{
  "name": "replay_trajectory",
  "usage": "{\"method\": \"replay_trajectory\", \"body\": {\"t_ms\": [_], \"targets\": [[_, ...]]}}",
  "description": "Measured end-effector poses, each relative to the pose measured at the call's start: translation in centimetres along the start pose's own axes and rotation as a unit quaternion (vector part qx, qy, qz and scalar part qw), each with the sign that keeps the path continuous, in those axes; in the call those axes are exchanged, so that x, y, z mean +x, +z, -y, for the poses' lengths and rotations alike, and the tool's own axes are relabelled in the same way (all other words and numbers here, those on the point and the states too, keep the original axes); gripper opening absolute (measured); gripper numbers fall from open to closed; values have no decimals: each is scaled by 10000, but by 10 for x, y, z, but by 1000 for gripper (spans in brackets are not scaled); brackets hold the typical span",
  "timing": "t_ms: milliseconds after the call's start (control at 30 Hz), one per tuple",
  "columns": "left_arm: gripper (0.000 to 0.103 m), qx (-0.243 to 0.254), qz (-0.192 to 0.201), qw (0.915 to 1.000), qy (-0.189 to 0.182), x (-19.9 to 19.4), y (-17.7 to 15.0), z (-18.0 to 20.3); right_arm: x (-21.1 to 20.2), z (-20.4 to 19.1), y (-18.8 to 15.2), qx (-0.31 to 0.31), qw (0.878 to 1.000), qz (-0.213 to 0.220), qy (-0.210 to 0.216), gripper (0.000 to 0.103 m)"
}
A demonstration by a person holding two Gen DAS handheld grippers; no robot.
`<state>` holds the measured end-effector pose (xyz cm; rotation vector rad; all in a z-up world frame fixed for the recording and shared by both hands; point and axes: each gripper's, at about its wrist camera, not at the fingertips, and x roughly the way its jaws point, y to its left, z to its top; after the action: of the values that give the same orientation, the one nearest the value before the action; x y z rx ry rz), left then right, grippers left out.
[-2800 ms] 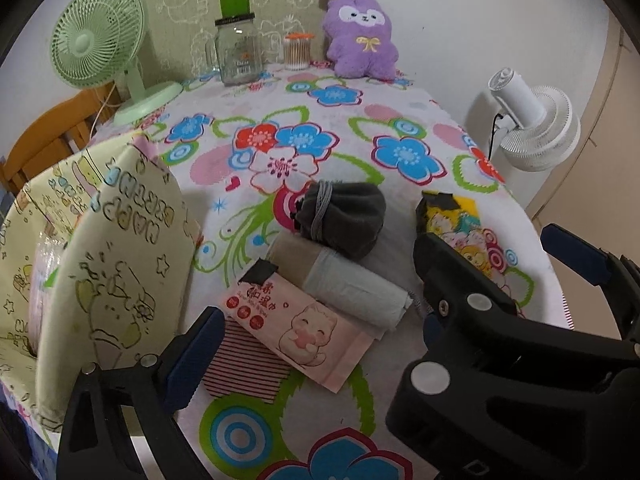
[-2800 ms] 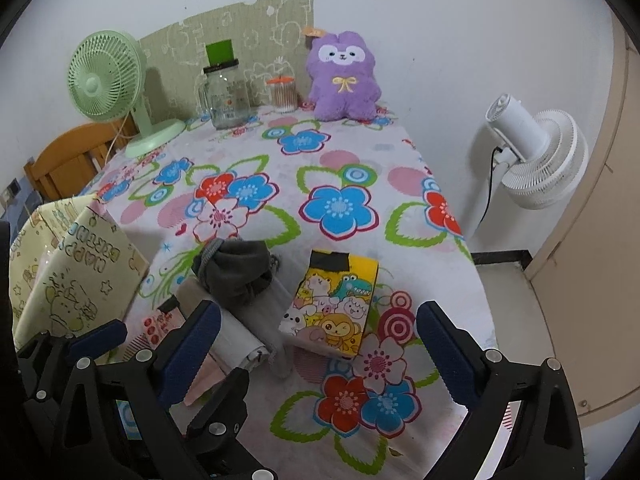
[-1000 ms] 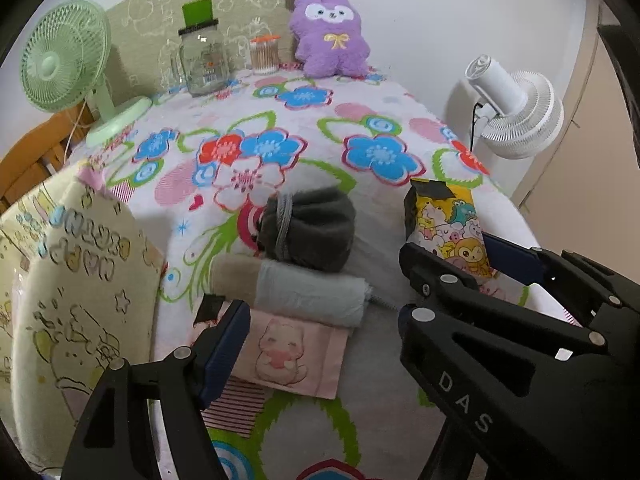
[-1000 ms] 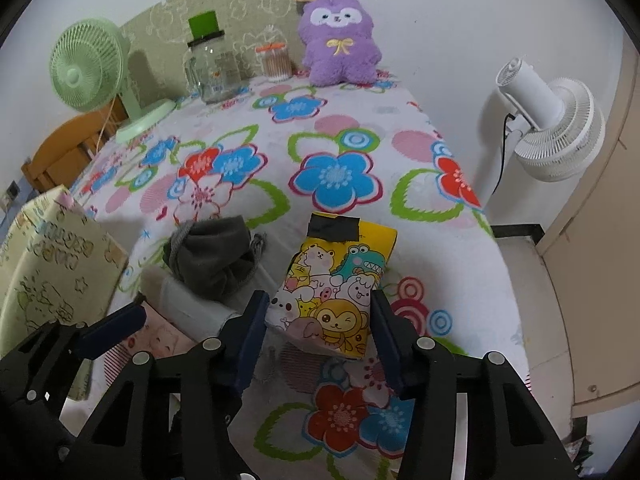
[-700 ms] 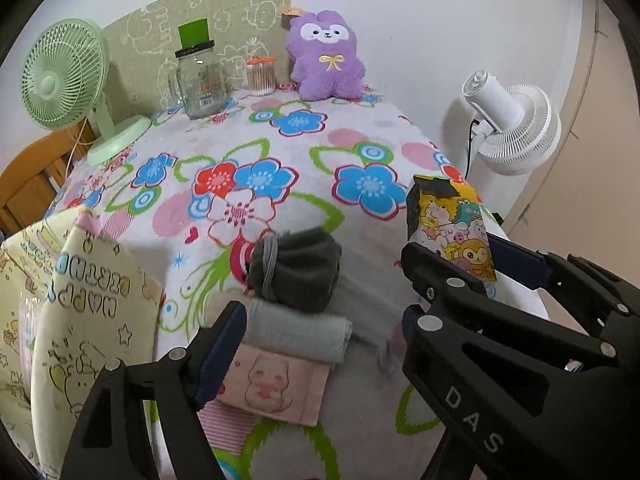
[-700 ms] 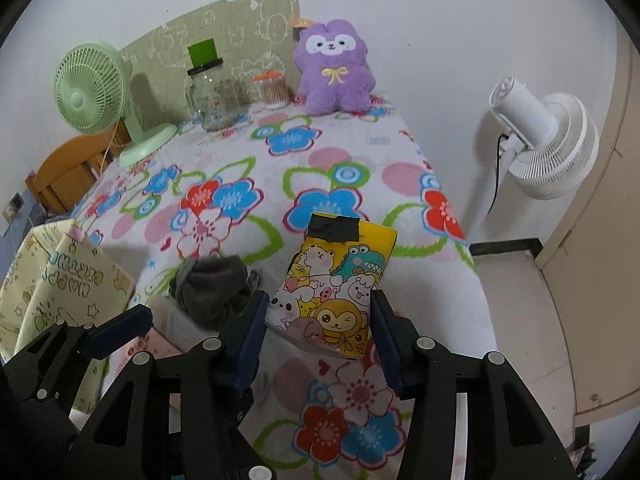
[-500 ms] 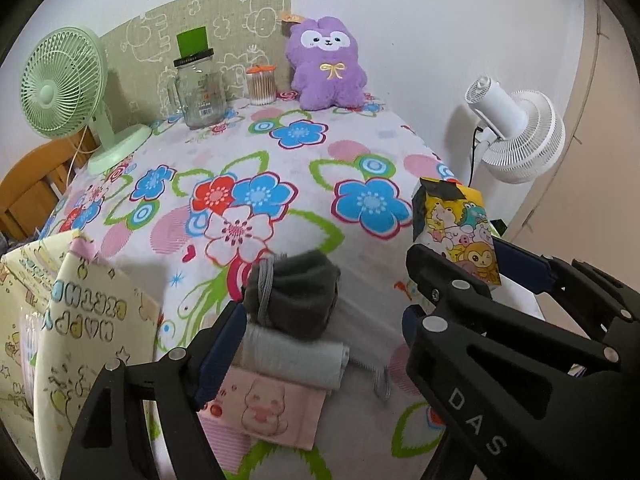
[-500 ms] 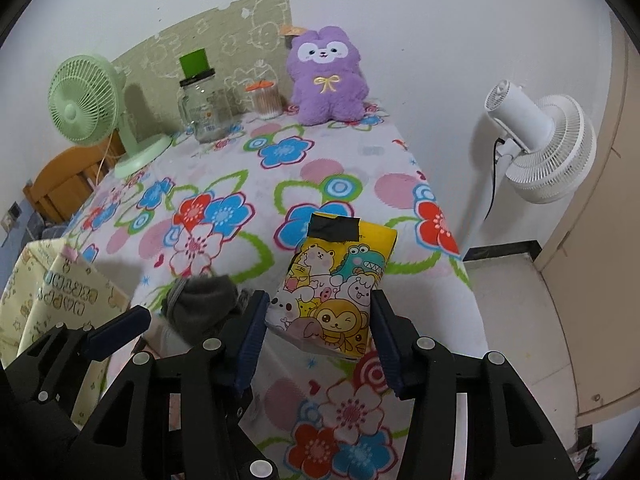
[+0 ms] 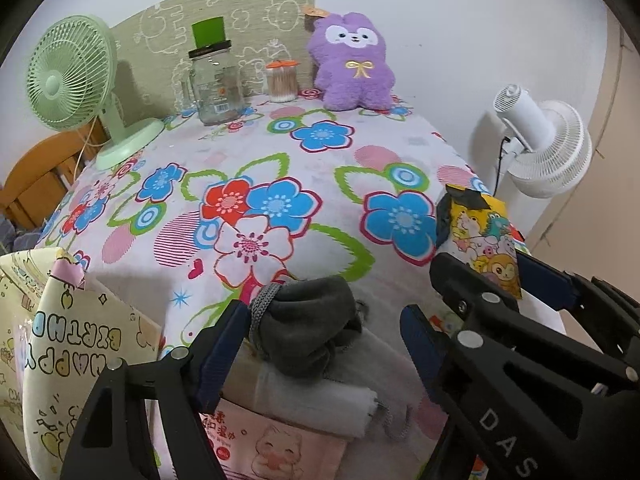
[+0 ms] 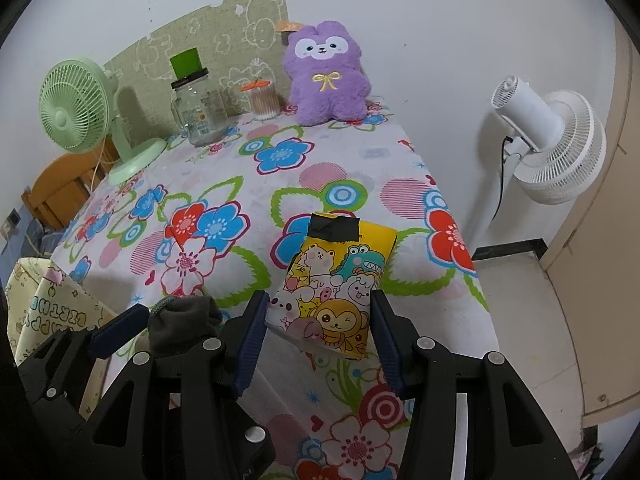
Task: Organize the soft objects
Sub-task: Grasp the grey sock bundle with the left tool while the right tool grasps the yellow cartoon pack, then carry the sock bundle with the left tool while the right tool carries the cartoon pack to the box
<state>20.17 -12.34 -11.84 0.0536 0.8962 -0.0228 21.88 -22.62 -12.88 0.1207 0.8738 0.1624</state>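
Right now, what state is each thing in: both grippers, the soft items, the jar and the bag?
right gripper: shut on the yellow cartoon pack, held off the table.
left gripper: open, fingers astride the dark grey bundle.
dark grey bundle: balled up, resting on the light grey roll.
pink pack: lying flat.
glass jar: upright, lidded.
gift bag: standing.

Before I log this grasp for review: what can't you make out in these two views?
- Yellow cartoon pack: its lower edge, right wrist view, hidden between the right gripper jaws.
- Gift bag: contents, left wrist view, cut off by the frame edge.
- Pink packet: partly covered by the rolled grey cloth and left gripper.
- Glass jar: label too small.
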Motion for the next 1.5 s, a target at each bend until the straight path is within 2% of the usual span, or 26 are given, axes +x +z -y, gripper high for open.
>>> {"method": "replay_trajectory", "body": {"t_ms": [133,367,467,900,1500], "targets": [[74,-71,-16,9999,103,6,1,-4,5,-2,1,-25,10000,-25,-13,54],[50,-220,-166,9992,277,15,1,-12,13,-5,2,-27,9999,-112,21,54],[47,-204,-154,9992,292,15,1,-13,14,-6,1,-29,9999,-147,45,54],[42,-130,-207,9997,84,5,-2,-10,1,-7,-2,-29,9999,-100,45,54],[42,66,107,9998,-146,-46,-16,-6,-51,-15,-17,-42,9997,203,-92,54]]}}
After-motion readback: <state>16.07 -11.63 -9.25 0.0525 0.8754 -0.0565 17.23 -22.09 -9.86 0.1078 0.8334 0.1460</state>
